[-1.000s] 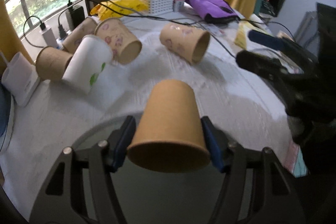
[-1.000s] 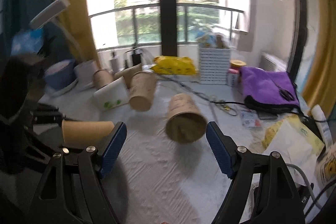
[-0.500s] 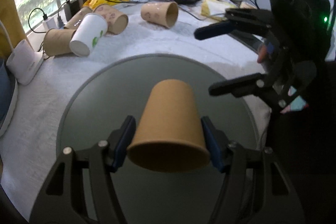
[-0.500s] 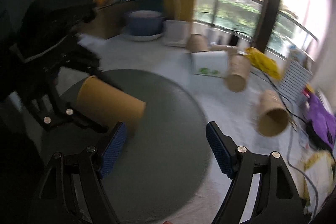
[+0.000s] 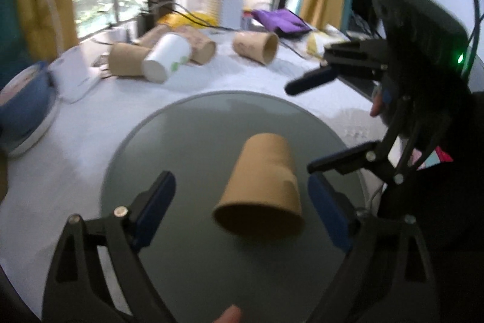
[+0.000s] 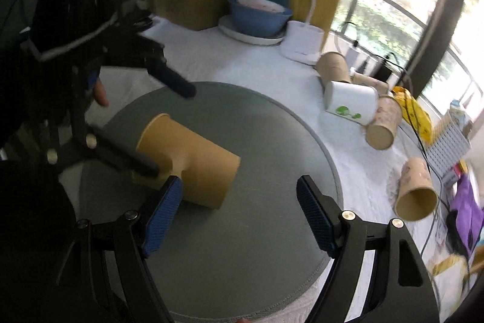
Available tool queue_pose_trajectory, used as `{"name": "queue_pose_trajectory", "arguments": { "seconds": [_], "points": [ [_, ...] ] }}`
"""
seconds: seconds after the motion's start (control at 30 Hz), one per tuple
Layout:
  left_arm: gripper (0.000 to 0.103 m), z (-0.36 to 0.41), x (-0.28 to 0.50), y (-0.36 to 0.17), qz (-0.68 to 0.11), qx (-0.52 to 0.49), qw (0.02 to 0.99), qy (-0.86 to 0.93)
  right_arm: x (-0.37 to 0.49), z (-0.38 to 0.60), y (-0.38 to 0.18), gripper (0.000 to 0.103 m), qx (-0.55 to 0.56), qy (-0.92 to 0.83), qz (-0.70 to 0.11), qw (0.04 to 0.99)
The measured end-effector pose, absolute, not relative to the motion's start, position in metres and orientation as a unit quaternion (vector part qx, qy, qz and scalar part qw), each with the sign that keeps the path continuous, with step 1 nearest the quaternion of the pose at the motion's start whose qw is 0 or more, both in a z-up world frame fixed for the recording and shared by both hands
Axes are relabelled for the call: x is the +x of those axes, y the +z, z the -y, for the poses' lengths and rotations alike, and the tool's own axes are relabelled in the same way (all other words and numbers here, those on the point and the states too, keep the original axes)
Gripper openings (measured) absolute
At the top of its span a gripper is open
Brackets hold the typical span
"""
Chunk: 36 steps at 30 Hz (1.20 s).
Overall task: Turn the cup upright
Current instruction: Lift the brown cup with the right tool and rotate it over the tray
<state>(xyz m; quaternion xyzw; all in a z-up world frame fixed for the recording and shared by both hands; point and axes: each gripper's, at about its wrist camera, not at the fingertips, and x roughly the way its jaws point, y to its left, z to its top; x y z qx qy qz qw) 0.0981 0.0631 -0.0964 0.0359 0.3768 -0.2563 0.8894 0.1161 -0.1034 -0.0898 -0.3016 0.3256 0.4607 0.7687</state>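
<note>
Cup [image 5: 262, 186], dented and tilted on its side, over the grey mat [image 5: 193, 135] between the left gripper's [image 5: 242, 202] spread fingers; right gripper [image 6: 239, 214] gapes empty beside it.

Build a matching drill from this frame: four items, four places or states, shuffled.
Items
1. plain brown cup
2. white cup
3. blue bowl
4. purple cloth

Places or states
A. sits on a white plate
B. on its side over the grey mat
C. at the far side, near the white basket
D. on its side, with a green print

Pairs: 1-B, 2-D, 3-A, 4-C
</note>
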Motion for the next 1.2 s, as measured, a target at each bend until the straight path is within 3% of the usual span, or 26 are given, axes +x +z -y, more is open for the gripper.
{"name": "queue_pose_trajectory", "arguments": {
  "seconds": [0.57,1.1,1.2],
  "points": [
    [0.093,-0.130,0.008,-0.099,-0.282,-0.126,0.951,-0.018,0.091,0.040,-0.098,0.080,-0.537,0.592,-0.274,0.535],
    [0.095,-0.136,0.003,-0.120,-0.295,-0.160,0.942,-0.004,0.102,0.007,-0.134,0.080,-0.576,0.576,-0.315,0.487],
    [0.095,-0.136,0.001,-0.119,-0.294,-0.163,0.942,-0.005,0.106,0.003,-0.137,0.075,-0.568,0.574,-0.323,0.493]
  ]
}}
